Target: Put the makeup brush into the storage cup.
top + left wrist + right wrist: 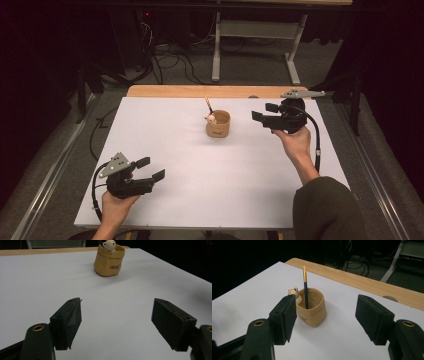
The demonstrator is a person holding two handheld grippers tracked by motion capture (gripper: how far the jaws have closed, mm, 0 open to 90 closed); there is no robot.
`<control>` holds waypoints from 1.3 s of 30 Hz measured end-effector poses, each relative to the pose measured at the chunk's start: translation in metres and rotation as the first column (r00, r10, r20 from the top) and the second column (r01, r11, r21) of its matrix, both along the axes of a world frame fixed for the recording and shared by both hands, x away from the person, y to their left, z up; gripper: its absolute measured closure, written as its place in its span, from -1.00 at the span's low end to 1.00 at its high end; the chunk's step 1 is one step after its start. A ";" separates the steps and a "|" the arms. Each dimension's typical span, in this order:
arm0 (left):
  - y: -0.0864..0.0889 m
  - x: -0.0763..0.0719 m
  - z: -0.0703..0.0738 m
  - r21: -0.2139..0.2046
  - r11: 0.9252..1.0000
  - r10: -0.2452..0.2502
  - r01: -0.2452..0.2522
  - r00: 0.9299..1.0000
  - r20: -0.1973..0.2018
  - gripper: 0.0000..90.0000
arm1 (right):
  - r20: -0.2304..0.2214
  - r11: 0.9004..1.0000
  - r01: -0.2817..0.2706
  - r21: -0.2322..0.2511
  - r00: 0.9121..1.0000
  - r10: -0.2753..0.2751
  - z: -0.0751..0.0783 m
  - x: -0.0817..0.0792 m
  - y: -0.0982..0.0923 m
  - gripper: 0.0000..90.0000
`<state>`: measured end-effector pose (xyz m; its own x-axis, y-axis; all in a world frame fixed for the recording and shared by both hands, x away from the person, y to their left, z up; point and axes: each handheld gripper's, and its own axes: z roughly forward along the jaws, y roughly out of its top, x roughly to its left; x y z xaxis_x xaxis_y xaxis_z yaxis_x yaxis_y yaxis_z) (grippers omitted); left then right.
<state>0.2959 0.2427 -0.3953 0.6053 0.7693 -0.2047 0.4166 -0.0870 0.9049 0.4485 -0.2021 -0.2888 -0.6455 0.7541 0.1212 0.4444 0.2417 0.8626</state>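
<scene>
1. Left gripper (153, 169): it sits near the front-left corner of the white sheet (175, 150), held in the person's left hand (116, 207). Its 2 jaws stand wide apart with nothing between them. It points toward the middle of the table, well apart from the cup.

2. Cup (218, 124): a small tan holder stands upright near the back centre of the sheet, between the 2 grippers but much closer to the right one. A tiny pale figure (294, 293) perches on its rim; it may be a bear, though it is too small to tell.

3. Brush (305, 287): 1 thin brush with a dark handle, gold ferrule and pale tip stands inside the cup, leaning a little against the wall, tip up.

4. Right gripper (262, 113): held in the right hand (294, 140), it hovers just beside the cup on its right, jaws spread wide and gripping nothing. In the right gripper view the brush rises between the jaws, nearer the left one.

5. Judgement: the step in hand looks like reaching for the brush. To do it well, centre the jaws around the handle above the rim, clear of the figure, close gently, then lift straight up so the light cup does not tip.
</scene>
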 end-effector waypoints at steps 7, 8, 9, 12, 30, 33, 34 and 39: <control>-0.001 0.000 0.000 0.005 1.000 -0.005 0.005 1.000 0.000 -0.46 | 0.005 1.000 0.006 0.005 1.000 -0.006 -0.001 -0.003 -0.006 -0.21; -0.001 0.000 0.000 0.002 1.000 -0.004 0.004 1.000 0.001 -0.46 | 0.009 1.000 0.004 0.003 1.000 -0.004 -0.001 -0.003 -0.007 -0.21; 0.000 0.000 0.000 0.002 1.000 -0.001 0.001 1.000 0.000 -0.46 | 0.005 1.000 0.008 0.007 1.000 -0.008 -0.001 -0.004 -0.008 -0.21; 0.000 0.000 0.000 0.000 1.000 0.000 0.000 1.000 0.001 -0.46 | 0.007 1.000 0.012 0.008 1.000 -0.012 -0.002 -0.005 -0.011 -0.21; -0.001 0.000 0.000 0.002 1.000 -0.002 0.002 1.000 0.000 -0.46 | 0.015 1.000 0.015 0.017 1.000 -0.015 -0.004 -0.015 -0.023 -0.21; 0.000 0.000 0.000 0.001 1.000 0.001 -0.001 1.000 0.000 -0.46 | 0.011 0.999 0.020 0.026 1.000 -0.020 -0.005 -0.017 -0.025 -0.21; 0.000 0.000 0.000 0.001 1.000 0.000 0.000 1.000 0.001 -0.46 | 0.014 1.000 0.019 0.022 1.000 -0.019 -0.005 -0.017 -0.027 -0.21; -0.002 0.000 0.000 0.008 1.000 -0.007 0.007 1.000 -0.001 -0.46 | 0.013 0.999 0.025 0.030 1.000 -0.025 -0.007 -0.021 -0.032 -0.21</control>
